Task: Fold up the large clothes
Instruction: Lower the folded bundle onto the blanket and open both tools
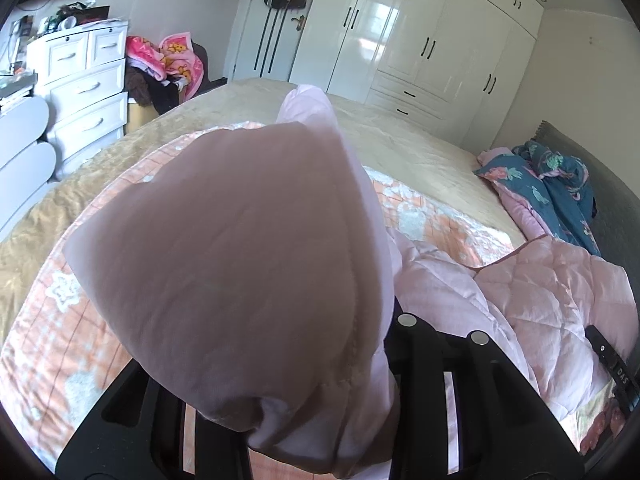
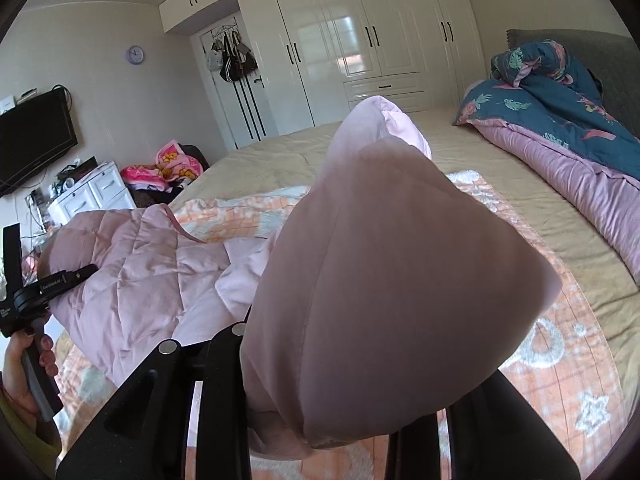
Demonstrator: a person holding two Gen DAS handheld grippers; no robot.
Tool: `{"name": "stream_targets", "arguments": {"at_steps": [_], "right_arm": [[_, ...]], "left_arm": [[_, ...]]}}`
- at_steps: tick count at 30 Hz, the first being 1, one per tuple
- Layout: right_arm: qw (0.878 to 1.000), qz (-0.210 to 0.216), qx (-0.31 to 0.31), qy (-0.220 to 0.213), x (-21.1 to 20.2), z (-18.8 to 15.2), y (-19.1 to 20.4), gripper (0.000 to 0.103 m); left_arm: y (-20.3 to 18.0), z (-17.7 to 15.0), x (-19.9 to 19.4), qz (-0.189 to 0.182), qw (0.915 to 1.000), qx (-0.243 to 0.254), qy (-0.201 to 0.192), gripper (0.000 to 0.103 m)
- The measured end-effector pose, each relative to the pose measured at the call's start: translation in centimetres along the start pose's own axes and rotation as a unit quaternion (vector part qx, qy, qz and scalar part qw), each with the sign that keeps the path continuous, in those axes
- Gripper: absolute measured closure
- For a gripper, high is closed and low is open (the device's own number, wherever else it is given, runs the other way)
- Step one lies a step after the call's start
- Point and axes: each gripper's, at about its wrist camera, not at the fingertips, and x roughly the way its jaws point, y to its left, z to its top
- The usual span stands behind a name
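Observation:
A large pale pink quilted garment (image 1: 540, 280) lies over an orange-and-white patterned blanket (image 1: 44, 320) on the bed. My left gripper (image 1: 320, 420) is shut on a pink fabric corner (image 1: 240, 240), which drapes over the fingers and hides the tips. My right gripper (image 2: 320, 420) is shut on another corner of the same garment (image 2: 380, 260), which hangs over its jaws. The quilted body (image 2: 132, 272) stretches left in the right wrist view, where the left gripper's handle (image 2: 36, 292) and hand show. Both grippers hold the cloth above the bed.
The bed has a beige cover (image 1: 400, 136). A blue floral duvet with pink lining (image 2: 560, 112) is heaped at the headboard. White wardrobes (image 2: 360, 40) stand beyond the bed. A white drawer unit (image 1: 80, 80) and a pile of clothes (image 1: 168, 64) stand at the left.

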Motion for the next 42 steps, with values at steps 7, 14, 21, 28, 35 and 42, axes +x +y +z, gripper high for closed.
{"name": "stream_targets", "arguments": {"at_steps": [7, 14, 21, 28, 35, 42], "right_arm": [[1.000, -0.005, 0.001, 0.011, -3.1, -2.2, 0.7, 0.076], [1.000, -0.006, 0.008, 0.019, -5.2, -4.5, 0.9, 0.076], [0.999, -0.004, 0.017, 0.028, -6.7, -6.8, 0.4, 0.076], [0.996, -0.007, 0.065, 0.055, -7.3, -11.3, -1.5, 0.073], [0.990, -0.020, 0.114, 0.086, -6.7, -14.6, -3.5, 0.067], [0.971, -0.015, 0.207, 0.121, -6.0, -18.0, -6.3, 0.048]], "left_arm": [[0.5, -2.3, -2.4, -0.001, 0.9999, 0.005, 0.009, 0.077], [1.2, -4.4, -4.3, 0.000, 0.9999, 0.007, 0.015, 0.077], [2.2, -6.8, -6.0, 0.002, 0.9997, 0.005, 0.022, 0.076], [4.7, -10.8, -6.2, 0.000, 0.9986, -0.015, 0.050, 0.073], [6.8, -13.5, -5.8, -0.012, 0.9974, -0.037, 0.061, 0.068], [8.1, -15.3, -5.5, -0.021, 0.9966, -0.052, 0.060, 0.058]]}}
